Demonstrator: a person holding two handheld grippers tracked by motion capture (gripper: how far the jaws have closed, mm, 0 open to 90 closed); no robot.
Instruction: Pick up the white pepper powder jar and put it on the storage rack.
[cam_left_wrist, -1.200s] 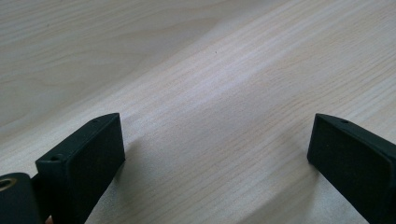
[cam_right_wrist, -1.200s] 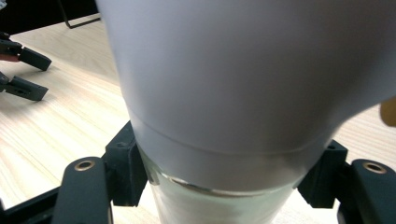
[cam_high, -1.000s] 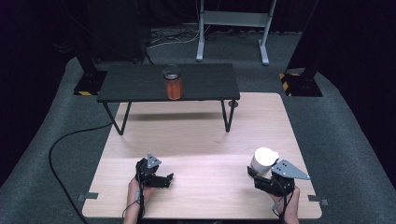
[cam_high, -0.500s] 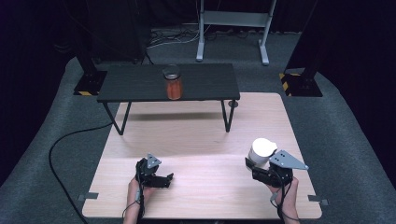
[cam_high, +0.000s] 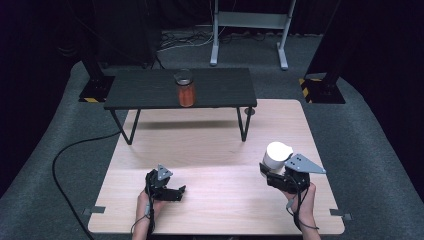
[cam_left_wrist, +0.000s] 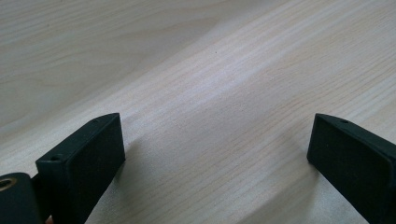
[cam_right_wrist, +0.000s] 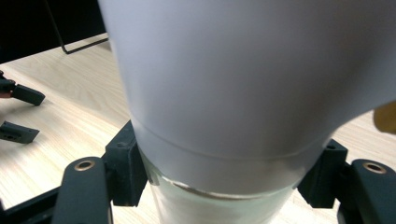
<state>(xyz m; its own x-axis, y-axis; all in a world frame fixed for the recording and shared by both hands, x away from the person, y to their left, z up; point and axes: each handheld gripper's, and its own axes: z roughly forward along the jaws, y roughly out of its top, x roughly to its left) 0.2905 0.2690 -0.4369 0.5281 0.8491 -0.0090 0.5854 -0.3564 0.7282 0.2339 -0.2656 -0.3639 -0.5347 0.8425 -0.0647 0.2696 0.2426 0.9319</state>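
On the right side of the bench (cam_high: 210, 150), a white bottle (cam_high: 276, 154) sits between the fingers of the right gripper (cam_high: 272, 172). The fingers squeeze its clear lower part, just under the white top. It looks like the bottle is being lifted off the wood, so the step is the pick-up. Next, I think, it has to be carried somewhere, maybe to the small black table (cam_high: 180, 89) at the back, and it must stay upright and held tight. The left gripper (cam_high: 175, 192) rests low on the bench with its fingers (cam_left_wrist: 81, 158) wide apart and nothing between them. I count one white bottle, one jar (cam_high: 185, 89) with orange stuff on the black table, and two grippers.
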